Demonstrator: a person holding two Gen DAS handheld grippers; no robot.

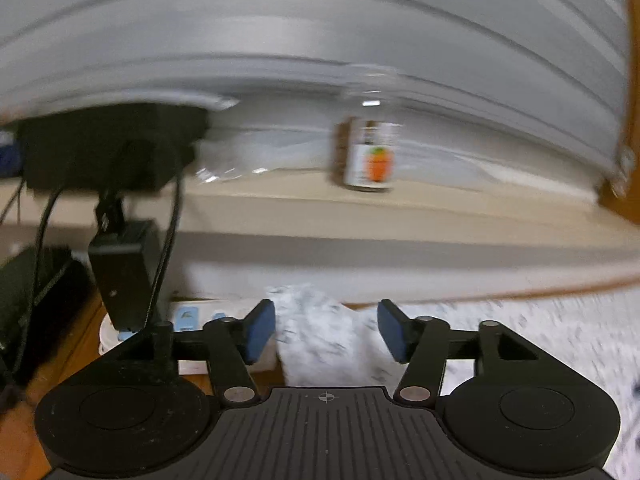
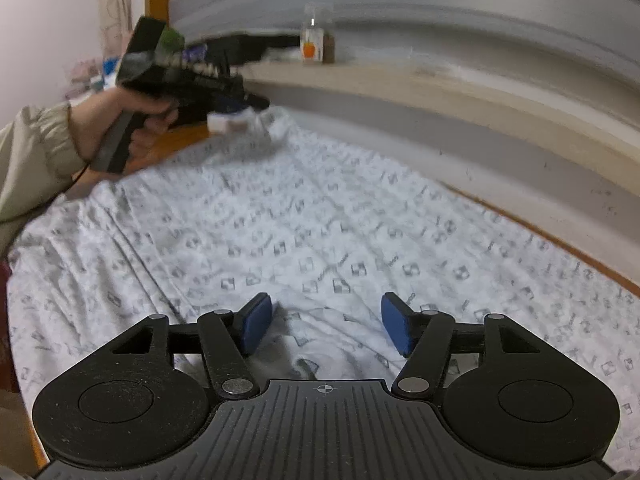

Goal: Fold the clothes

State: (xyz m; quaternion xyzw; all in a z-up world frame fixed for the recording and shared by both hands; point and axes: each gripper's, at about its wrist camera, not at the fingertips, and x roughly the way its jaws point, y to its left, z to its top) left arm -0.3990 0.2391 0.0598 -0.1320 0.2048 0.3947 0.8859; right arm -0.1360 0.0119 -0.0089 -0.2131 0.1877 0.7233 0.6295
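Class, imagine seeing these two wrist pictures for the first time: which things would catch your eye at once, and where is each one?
The white garment with a small grey square print spreads over most of the surface. A raised corner of it lies between the open blue pads of the left tool, and the right tool stands open over it nearer the camera. On the beige ledge behind stands a clear jar with an orange-marked label.

Patterned white cloth (image 1: pixel 324 340) between parted jaws
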